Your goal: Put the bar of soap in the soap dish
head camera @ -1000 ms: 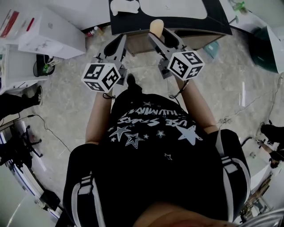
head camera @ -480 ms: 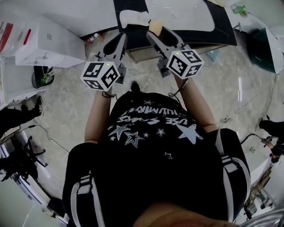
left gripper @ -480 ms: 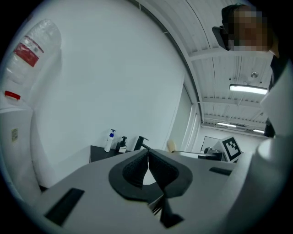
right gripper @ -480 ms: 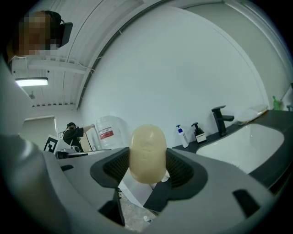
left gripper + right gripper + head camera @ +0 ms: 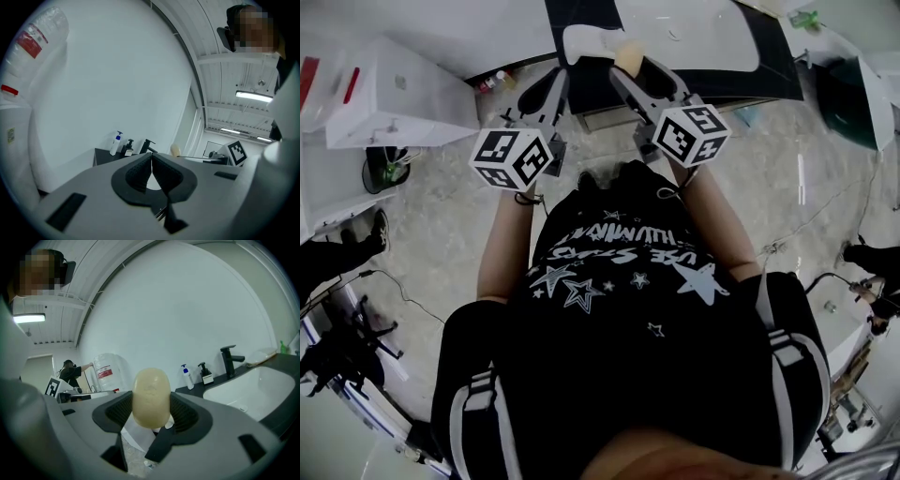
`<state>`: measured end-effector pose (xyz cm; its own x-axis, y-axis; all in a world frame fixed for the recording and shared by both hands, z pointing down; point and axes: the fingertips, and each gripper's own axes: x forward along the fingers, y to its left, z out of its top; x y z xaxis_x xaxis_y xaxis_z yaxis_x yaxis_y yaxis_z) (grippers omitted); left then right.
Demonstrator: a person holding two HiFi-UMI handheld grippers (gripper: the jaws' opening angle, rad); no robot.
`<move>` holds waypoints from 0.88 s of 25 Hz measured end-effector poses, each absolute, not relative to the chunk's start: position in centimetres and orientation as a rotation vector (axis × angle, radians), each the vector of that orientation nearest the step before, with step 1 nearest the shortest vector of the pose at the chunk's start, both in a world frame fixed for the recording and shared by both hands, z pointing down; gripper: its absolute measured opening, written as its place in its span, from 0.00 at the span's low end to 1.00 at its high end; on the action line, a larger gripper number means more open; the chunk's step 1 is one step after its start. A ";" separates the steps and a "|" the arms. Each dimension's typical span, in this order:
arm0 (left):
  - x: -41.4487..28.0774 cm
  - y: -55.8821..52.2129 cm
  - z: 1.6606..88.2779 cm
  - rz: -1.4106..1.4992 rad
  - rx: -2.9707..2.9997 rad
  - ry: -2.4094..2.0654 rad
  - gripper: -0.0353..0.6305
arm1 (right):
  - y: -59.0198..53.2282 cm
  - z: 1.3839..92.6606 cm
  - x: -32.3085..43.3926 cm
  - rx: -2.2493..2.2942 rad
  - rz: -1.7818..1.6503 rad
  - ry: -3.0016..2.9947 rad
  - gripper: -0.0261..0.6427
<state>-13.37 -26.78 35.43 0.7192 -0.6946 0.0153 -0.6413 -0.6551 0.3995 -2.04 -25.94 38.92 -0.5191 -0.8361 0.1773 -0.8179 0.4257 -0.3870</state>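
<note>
The pale yellow bar of soap (image 5: 151,398) stands upright between the pads of my right gripper (image 5: 151,411), which is shut on it. In the head view the soap (image 5: 627,54) and the right gripper (image 5: 630,67) are at the front edge of the black counter (image 5: 769,66). A white soap dish (image 5: 584,40) lies on the counter just left of the soap. My left gripper (image 5: 551,84) is held beside it, short of the counter. Its jaws (image 5: 151,161) are shut on nothing.
A white sink basin (image 5: 253,387) with a black faucet (image 5: 229,359) is set in the counter, with two pump bottles (image 5: 187,377) beside it. A large water jug (image 5: 110,373) and a person (image 5: 71,372) are at the back left. White cabinets (image 5: 394,94) stand to the left.
The counter and the white dish have come closer to both grippers as the person moves toward them. The soap stays held in the right gripper, and the left one stays shut.
</note>
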 end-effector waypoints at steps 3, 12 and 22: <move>-13.4 -27.0 35.8 -0.188 2.535 -1.038 0.07 | -26.5 38.8 -1.9 -1.518 -0.670 2.624 0.42; -13.3 -29.4 36.4 -0.168 2.499 -1.126 0.07 | -30.5 39.8 -2.0 -1.430 -0.691 2.693 0.42; -11.9 -34.1 37.3 -0.138 2.440 -1.244 0.07 | -36.4 41.8 -2.0 -1.277 -0.685 2.860 0.42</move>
<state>-11.95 -34.11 37.26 0.5996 -0.7952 0.0907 -0.7562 -0.5258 0.3896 -1.96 -36.37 41.83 -0.6808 -0.6962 0.2276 -0.7238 0.5917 -0.3550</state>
